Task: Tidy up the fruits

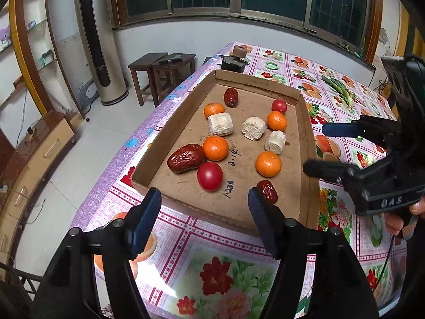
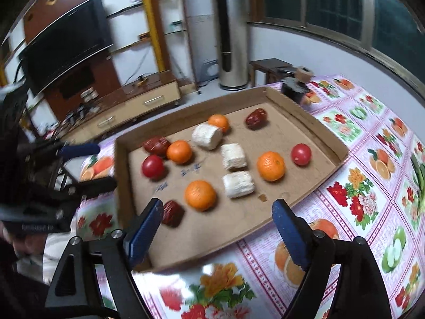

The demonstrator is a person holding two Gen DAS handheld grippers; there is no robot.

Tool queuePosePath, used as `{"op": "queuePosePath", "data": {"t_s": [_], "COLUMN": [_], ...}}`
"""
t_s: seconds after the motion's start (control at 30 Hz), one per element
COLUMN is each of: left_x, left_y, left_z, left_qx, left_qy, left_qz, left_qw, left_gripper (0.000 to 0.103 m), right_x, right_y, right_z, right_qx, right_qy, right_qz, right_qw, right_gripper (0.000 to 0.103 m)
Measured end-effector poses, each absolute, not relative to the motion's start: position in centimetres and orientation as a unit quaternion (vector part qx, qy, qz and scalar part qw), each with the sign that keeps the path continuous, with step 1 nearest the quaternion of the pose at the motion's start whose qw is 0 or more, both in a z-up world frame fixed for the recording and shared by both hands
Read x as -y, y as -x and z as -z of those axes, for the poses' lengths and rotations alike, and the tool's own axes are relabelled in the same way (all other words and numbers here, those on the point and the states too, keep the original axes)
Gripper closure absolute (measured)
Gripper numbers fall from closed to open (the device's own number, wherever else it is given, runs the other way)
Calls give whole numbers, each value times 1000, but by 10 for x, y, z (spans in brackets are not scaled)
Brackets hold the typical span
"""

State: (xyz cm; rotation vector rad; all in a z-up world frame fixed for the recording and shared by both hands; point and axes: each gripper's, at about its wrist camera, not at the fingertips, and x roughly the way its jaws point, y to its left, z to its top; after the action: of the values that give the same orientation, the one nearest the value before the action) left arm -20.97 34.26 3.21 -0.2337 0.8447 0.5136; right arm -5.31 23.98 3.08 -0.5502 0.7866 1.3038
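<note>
A shallow cardboard tray (image 1: pixel 306 143) (image 2: pixel 305 196) on the flowered tablecloth holds scattered fruit: several oranges (image 1: pixel 215 148) (image 2: pixel 200 194), two red tomatoes (image 1: pixel 209 176) (image 2: pixel 301 154), three dark red dates (image 1: pixel 186 158) (image 2: pixel 173 213) and three white corn pieces (image 1: pixel 220 124) (image 2: pixel 237 184). My left gripper (image 1: pixel 204 218) is open and empty, just before the tray's near edge. My right gripper (image 2: pixel 215 231) is open and empty over the tray's near corner; it also shows in the left wrist view (image 1: pixel 322 147) at the tray's right side. The left gripper shows in the right wrist view (image 2: pixel 90 166).
A dark block with a brown spool (image 1: pixel 236 59) (image 2: pixel 296 86) stands beyond the tray's far end. Green vegetables (image 1: pixel 338 89) lie on the table to the right. Stools (image 1: pixel 162 75), a tower air conditioner (image 1: pixel 97 40) and a TV cabinet (image 2: pixel 127 106) stand off the table's left side.
</note>
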Motion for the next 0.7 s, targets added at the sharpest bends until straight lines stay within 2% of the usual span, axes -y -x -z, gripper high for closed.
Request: {"op": "queuePosePath", "data": {"t_s": [0.3,0.7], "left_x": [-329,-313], "left_y": [217,222], "left_z": [-34,-37], "left_qx": [-404,-396], "left_qy": [106,97], "left_qz": [-235,-233], "left_qw": [878,883], "left_gripper": [36,36], "right_x": [-216,-202], "right_y": [78,89], "right_z": [-34,-32], "right_qx": [-327,-310], "right_qy": [262,286], "right_qz": [-627,-620], "right_qw": [657,661], "right_gripper": [17,17]}}
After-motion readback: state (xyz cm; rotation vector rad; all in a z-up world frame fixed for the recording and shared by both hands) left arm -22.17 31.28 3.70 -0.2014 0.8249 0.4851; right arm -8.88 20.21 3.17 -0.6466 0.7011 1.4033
